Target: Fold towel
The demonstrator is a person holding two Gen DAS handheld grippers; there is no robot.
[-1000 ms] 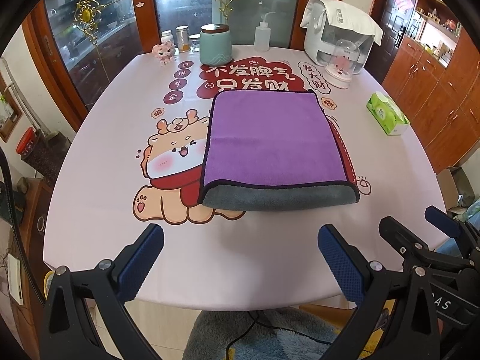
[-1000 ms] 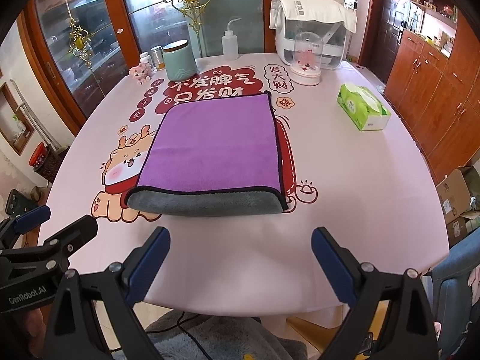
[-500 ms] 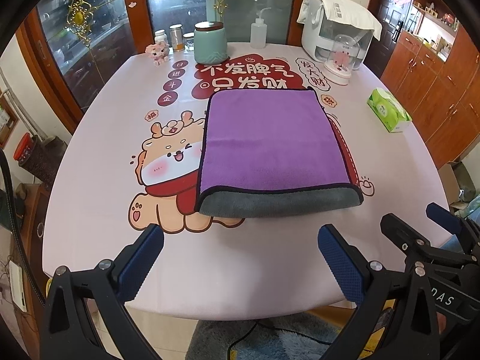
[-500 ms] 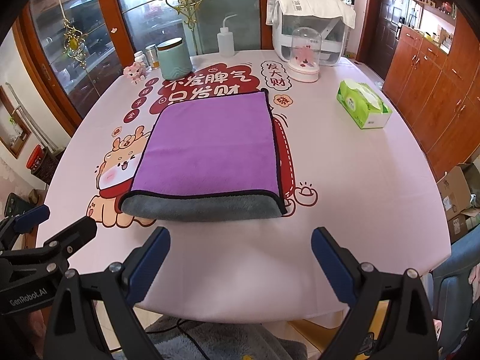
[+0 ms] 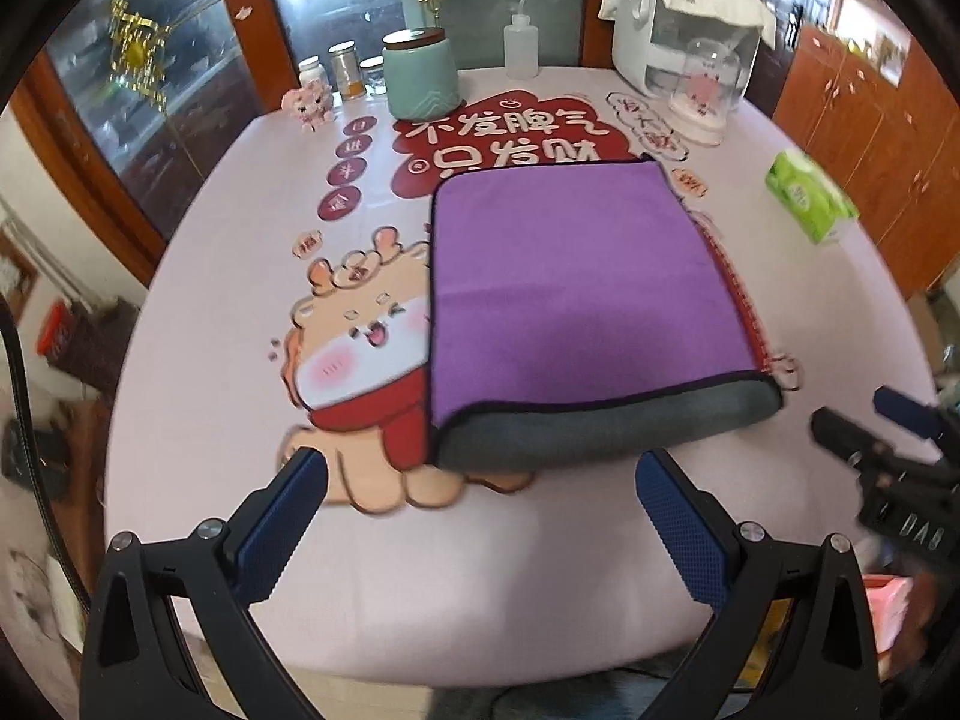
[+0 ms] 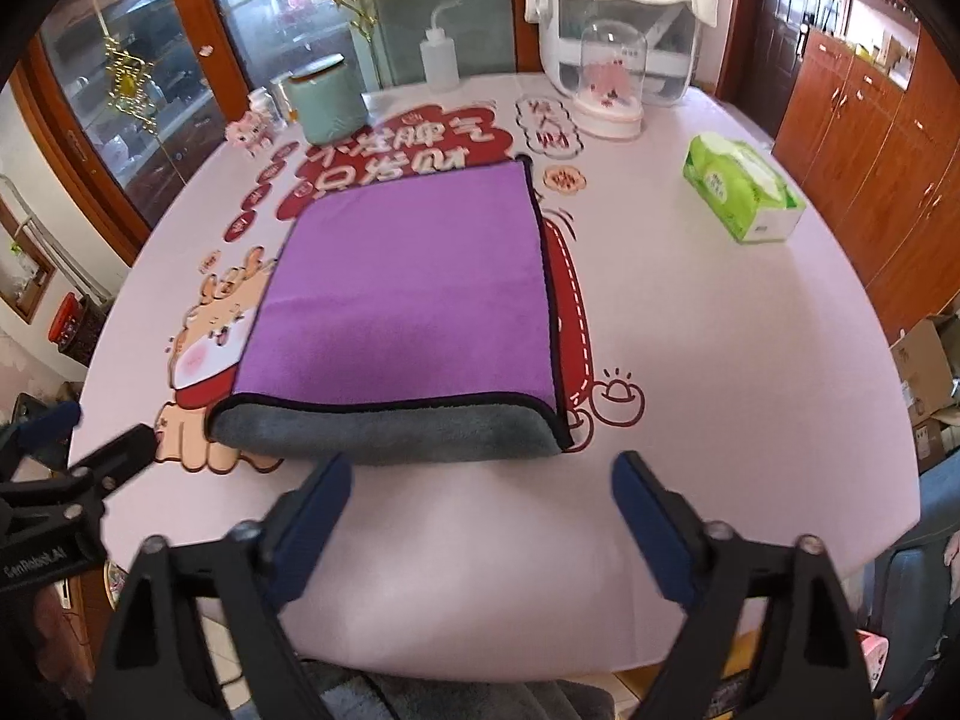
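- I count one purple plush towel with a grey underside and black piping [image 5: 576, 300], lying folded on the pale pink table with the printed cartoon cloth [image 5: 198, 324], its rolled grey fold edge turned toward me.
- I have two grippers: the left gripper with ribbed blue pads on black arms [image 5: 480, 498] has its jaws spread wide, holding nothing, just short of the towel's near left corner.
- The right gripper of the same build [image 6: 480, 492] is likewise spread and holding nothing, its left pad just at the grey fold [image 6: 384, 432].
- At the far edge I count one round mint-green ceramic canister with a dark lid [image 5: 421, 75], one translucent plastic squeeze bottle with a bent nozzle [image 5: 521, 48], one small pink figurine [image 5: 309, 105] and three small jars [image 5: 345, 69].
- One white boxy appliance draped with a white cloth [image 6: 624, 18] stands behind one clear glass dome on a white base [image 6: 612, 81].
- One green rectangular tissue pack [image 6: 744, 189] sits well apart to the right, sharp in the right wrist view, blurred in the left.
- The left view alone shows all three jars; the right shows cardboard boxes [image 6: 924, 366] on the floor.
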